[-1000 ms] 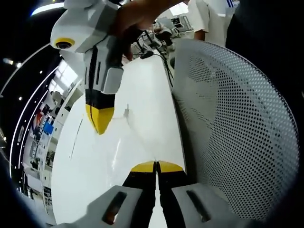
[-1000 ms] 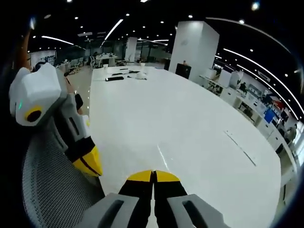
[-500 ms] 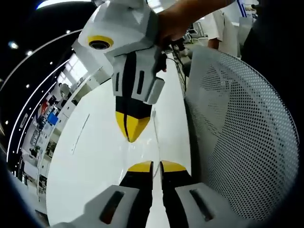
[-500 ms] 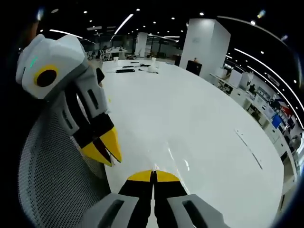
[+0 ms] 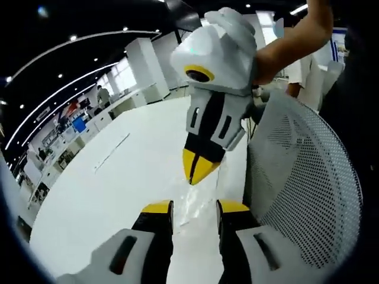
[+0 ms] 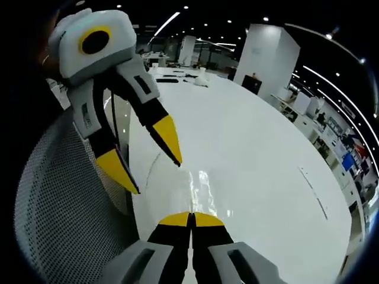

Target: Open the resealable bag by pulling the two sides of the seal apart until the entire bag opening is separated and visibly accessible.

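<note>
Clearly, the bag [image 5: 195, 204] was a thin clear film, held up over the white surface [image 5: 112, 195] beside a mesh chair [image 5: 308, 189]. My right gripper [image 5: 198, 171] had its yellow tips pressed together on the upper edge of the film. My left gripper [image 5: 195, 208] stood wide apart around the film and held nothing. I judged the left should close on the opposite side of the seal, near the right one, then pull slowly apart. The film seemed to run from the right tips toward the left gripper; I could not tell its mouth direction.
</note>
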`<state>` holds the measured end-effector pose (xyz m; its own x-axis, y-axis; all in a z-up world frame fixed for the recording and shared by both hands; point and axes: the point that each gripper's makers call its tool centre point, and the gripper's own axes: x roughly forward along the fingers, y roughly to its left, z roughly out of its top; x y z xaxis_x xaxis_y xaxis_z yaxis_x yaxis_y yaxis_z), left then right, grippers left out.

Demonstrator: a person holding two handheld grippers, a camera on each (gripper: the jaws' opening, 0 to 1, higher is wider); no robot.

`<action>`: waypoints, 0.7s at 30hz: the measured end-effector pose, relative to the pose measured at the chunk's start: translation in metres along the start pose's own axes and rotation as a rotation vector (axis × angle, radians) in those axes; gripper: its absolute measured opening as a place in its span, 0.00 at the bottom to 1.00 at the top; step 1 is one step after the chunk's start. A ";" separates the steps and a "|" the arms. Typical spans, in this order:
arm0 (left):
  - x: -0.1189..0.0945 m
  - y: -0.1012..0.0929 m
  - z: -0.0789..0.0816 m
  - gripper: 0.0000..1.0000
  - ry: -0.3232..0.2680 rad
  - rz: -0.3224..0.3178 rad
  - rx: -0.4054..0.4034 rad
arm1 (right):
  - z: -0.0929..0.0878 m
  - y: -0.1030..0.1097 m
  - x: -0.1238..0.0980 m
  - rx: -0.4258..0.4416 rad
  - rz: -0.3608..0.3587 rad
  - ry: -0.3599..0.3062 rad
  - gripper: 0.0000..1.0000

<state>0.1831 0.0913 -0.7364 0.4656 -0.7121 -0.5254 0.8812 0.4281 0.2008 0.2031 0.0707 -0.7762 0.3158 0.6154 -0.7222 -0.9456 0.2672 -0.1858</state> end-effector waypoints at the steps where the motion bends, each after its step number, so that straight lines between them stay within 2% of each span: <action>1: -0.001 0.003 0.000 0.31 0.001 0.011 -0.002 | 0.000 0.000 0.000 -0.008 -0.001 0.001 0.00; 6: -0.006 0.011 0.000 0.36 -0.011 0.042 -0.054 | 0.001 -0.002 0.002 -0.050 -0.010 0.010 0.00; 13: -0.014 0.017 -0.013 0.46 0.005 0.065 -0.122 | -0.001 -0.008 0.004 -0.097 -0.029 0.020 0.00; 16: -0.018 0.020 -0.020 0.46 0.010 0.086 -0.138 | -0.002 -0.013 0.007 -0.092 -0.035 0.010 0.00; 21: -0.023 0.023 -0.030 0.55 0.020 0.102 -0.208 | -0.004 -0.020 0.010 -0.082 -0.047 0.005 0.00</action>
<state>0.1902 0.1341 -0.7445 0.5477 -0.6492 -0.5278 0.7929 0.6042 0.0795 0.2251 0.0682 -0.7824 0.3596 0.6000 -0.7147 -0.9331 0.2337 -0.2734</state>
